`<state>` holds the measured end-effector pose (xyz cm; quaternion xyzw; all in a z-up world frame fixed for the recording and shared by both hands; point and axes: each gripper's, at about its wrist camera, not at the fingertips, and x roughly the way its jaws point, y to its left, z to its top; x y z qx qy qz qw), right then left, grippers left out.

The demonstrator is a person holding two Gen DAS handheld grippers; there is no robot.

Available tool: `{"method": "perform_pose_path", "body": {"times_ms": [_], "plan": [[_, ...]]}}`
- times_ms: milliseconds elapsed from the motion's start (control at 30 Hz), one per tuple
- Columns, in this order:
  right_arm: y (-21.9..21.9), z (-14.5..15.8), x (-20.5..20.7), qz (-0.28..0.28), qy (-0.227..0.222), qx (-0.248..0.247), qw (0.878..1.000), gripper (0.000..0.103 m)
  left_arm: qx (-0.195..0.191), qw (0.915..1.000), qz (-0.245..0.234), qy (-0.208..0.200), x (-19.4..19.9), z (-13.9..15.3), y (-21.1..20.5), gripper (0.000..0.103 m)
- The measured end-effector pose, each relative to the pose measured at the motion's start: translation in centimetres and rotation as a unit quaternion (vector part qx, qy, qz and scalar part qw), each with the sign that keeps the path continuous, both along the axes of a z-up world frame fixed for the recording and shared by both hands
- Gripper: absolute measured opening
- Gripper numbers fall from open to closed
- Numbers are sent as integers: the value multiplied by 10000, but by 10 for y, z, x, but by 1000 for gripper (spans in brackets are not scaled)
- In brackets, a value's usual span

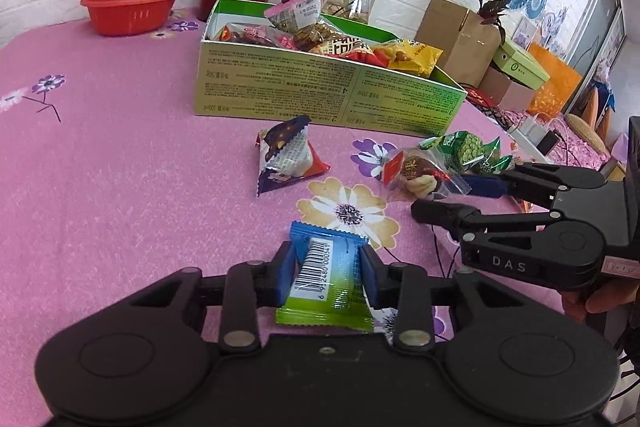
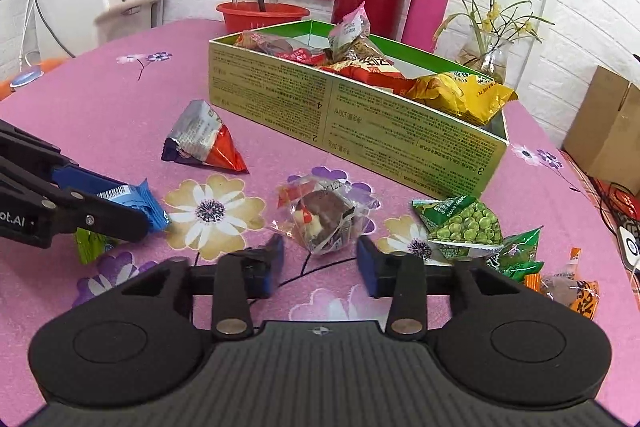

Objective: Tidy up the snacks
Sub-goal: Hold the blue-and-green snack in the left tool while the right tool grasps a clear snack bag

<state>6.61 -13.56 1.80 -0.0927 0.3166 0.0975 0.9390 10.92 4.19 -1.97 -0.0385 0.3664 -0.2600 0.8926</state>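
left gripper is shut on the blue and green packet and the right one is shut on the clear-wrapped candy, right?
Not quite. The right gripper is open: the right wrist view shows its fingers apart on either side of the clear-wrapped candy. The left gripper is indeed shut on the blue and green packet.

A pink flowered surface (image 2: 120, 99) is carrying a green snack box (image 2: 360, 123). Loose snack packets (image 2: 208, 141) are lying around it, beside a red basin (image 2: 262, 17).

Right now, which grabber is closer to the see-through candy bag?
Right. The right gripper has its open fingers on either side of the clear candy bag. The left gripper is off to the side, shut on a blue-green packet.
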Motion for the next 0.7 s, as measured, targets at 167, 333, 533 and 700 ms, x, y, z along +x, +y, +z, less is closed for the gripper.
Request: {"method": "perform_pose_path", "body": {"times_ms": [167, 333, 533, 700], "plan": [[2, 4, 9, -102, -170, -68, 9998, 102, -29, 10000, -11, -3, 1, 0, 0, 0], [7, -1, 16, 53, -34, -28, 10000, 34, -96, 10000, -3, 20, 1, -1, 2, 0], [4, -4, 11, 135, 17, 173, 9998, 18, -170, 9999, 10, 23, 1, -2, 4, 0], [2, 1, 0, 235, -128, 172, 9995, 66, -193, 9998, 16, 24, 1, -2, 5, 0]]}}
